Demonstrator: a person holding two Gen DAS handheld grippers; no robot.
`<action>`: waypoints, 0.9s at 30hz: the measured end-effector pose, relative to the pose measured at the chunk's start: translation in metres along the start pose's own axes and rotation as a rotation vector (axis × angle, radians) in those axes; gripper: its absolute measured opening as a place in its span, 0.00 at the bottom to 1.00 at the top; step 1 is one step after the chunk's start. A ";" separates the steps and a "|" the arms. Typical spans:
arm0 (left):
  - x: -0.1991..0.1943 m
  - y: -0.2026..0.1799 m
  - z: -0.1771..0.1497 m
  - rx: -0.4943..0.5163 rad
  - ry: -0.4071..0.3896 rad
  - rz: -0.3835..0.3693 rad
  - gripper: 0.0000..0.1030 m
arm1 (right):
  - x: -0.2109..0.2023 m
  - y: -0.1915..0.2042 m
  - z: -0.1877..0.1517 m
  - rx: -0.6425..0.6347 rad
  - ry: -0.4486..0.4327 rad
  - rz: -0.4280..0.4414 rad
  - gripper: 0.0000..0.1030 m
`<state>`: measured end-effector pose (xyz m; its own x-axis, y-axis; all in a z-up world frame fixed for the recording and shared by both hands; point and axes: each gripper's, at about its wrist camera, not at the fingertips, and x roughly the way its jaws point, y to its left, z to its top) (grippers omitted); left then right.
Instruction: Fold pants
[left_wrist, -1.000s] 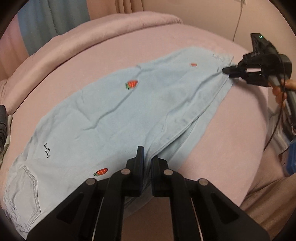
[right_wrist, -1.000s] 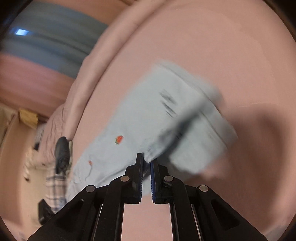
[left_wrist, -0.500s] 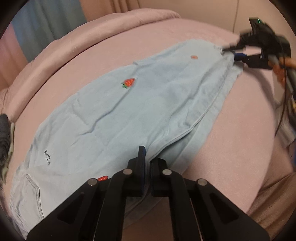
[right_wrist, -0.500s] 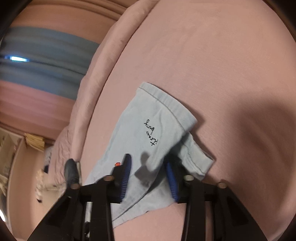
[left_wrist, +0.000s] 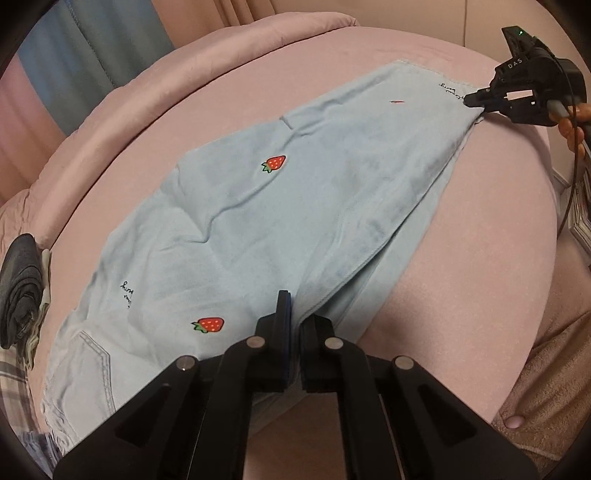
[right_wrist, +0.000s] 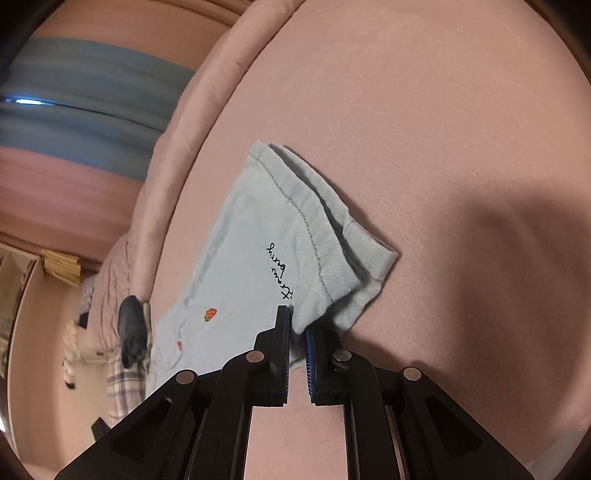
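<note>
Light blue pants (left_wrist: 258, 221) with strawberry prints lie folded lengthwise, leg on leg, across a pink bed (left_wrist: 480, 240). My left gripper (left_wrist: 295, 314) is shut on the pants' near edge around the crotch seam, with cloth pinched between its pads. At the far leg end, my right gripper (left_wrist: 471, 101) holds the hem. In the right wrist view its jaws are closing, and the hem corner of the pants (right_wrist: 251, 266) is pinched in the right gripper (right_wrist: 297, 321) just below the black script print. The doubled hems lie slightly offset.
A dark rolled garment (left_wrist: 18, 288) sits at the bed's left edge, next to plaid fabric (left_wrist: 11, 384). A padded pink rim (left_wrist: 184, 74) runs along the far side, with a blue curtain (left_wrist: 92, 44) behind. A person's fingers (left_wrist: 572, 125) hold the right gripper's handle.
The right gripper opened over the leg hem half a second ago and has now closed on its corner. The left gripper kept its grip and shifted a little, and the pants lie flatter.
</note>
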<state>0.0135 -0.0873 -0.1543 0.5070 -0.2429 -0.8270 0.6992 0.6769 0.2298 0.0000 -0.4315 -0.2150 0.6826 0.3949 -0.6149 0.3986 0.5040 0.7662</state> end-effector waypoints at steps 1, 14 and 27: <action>-0.002 0.000 0.000 -0.005 -0.004 -0.004 0.05 | -0.001 0.003 0.002 -0.017 0.001 -0.019 0.10; -0.007 -0.002 0.001 -0.105 -0.026 -0.073 0.12 | -0.016 -0.002 0.022 -0.094 -0.047 -0.091 0.10; -0.048 0.014 -0.011 -0.206 -0.122 -0.140 0.49 | -0.053 0.045 0.014 -0.342 -0.218 -0.428 0.26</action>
<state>-0.0065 -0.0586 -0.1172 0.4785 -0.4175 -0.7725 0.6556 0.7551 -0.0020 -0.0102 -0.4407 -0.1455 0.6290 -0.0474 -0.7760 0.4714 0.8170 0.3322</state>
